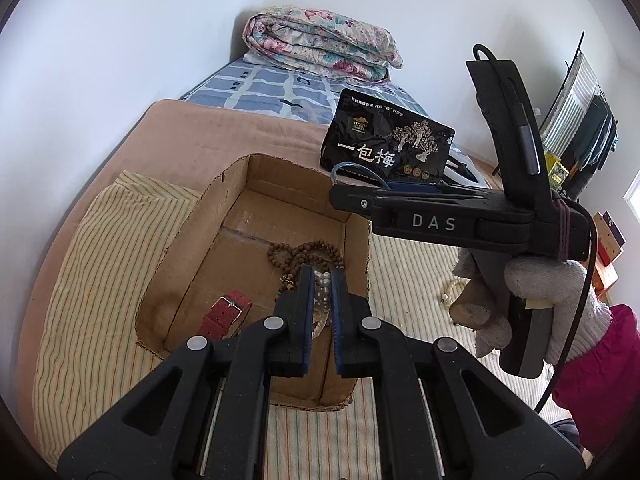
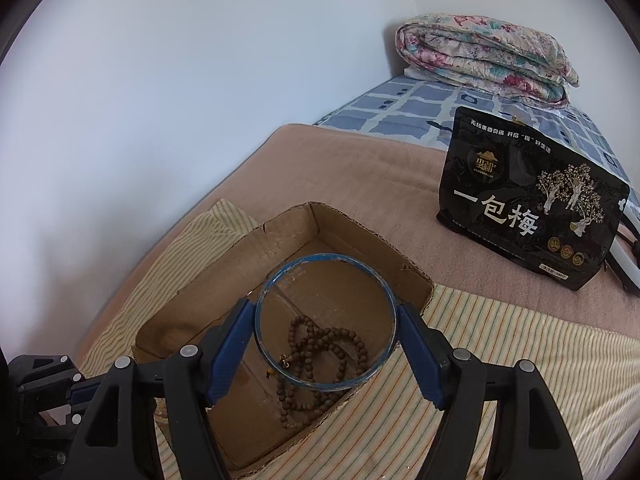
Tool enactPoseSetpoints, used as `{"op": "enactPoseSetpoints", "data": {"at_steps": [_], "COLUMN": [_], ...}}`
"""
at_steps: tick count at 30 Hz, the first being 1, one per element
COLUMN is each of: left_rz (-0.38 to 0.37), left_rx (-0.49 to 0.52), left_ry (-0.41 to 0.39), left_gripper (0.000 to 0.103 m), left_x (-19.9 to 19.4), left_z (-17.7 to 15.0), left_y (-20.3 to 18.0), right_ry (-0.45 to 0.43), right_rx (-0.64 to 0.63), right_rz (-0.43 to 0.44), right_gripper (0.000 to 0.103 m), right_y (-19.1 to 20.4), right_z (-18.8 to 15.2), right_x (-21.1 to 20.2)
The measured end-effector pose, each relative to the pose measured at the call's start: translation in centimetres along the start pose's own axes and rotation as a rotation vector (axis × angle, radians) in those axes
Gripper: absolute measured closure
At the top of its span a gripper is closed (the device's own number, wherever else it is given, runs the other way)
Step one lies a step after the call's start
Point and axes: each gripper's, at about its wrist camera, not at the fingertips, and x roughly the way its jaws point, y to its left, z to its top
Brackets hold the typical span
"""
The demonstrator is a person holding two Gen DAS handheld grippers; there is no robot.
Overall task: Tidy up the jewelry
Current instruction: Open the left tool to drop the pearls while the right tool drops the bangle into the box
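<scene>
1. One box [image 2: 352,280] sits open-topped on the striped cloth [image 2: 500,360], directly below both grippers; I judge the coming move to be a drop straight down into it
2. One blue bangle [image 2: 326,322] is clamped across its width by the right gripper [image 2: 326,344], ring lying nearly flat, over the box's 5 o'clock corner
3. One brown bead strand [image 1: 308,254] lies coiled on the box floor, under the bangle
4. One pale bead bracelet [image 1: 322,288] is pinched in the closed left gripper [image 1: 323,280], above the box's near side
5. One red strap [image 1: 226,314] rests at the floor's 8 o'clock
6. One more pale bracelet [image 1: 452,290] lies outside, at 3 o'clock
</scene>
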Motion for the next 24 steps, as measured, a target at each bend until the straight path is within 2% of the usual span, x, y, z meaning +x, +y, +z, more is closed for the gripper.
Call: {"op": "enactPoseSetpoints", "data": {"at_steps": [2,3,4,5,24], "left_rz": [0.003,0.011,0.015,0.019,0.027], "left_rx": [0.012,0.015,0.015,0.013,0.017], "left_ry": [0.004,0.008,0.008,0.003,-0.020], "left_gripper": [0.097,0.088,0.073,0.069,0.069], "left_x": [0.0,0.1,0.1,0.0,-1.7], "left_z": [0.0,0.0,0.0,-0.1,-0.2], "left_y": [-0.2,-0.3,-0.3,-0.3,-1.2], "right_ry": [-0.004,-0.009,-0.014,-0.019,-0.074], "right_rx": [0.001,0.005,0.009,0.014,0.037], "right_rz": [-0.006,-0.009,-0.008,-0.010,-0.062], "right_gripper": [0.019,0.018,0.016,0.016,0.016], "right_y": [-0.1,-0.2,-0.3,-0.4,-2.6], "right_z": [0.0,0.0,0.0,0.0,-1.0], "right_x": [0.0,-0.1,-0.2,-0.4,-5.1]}}
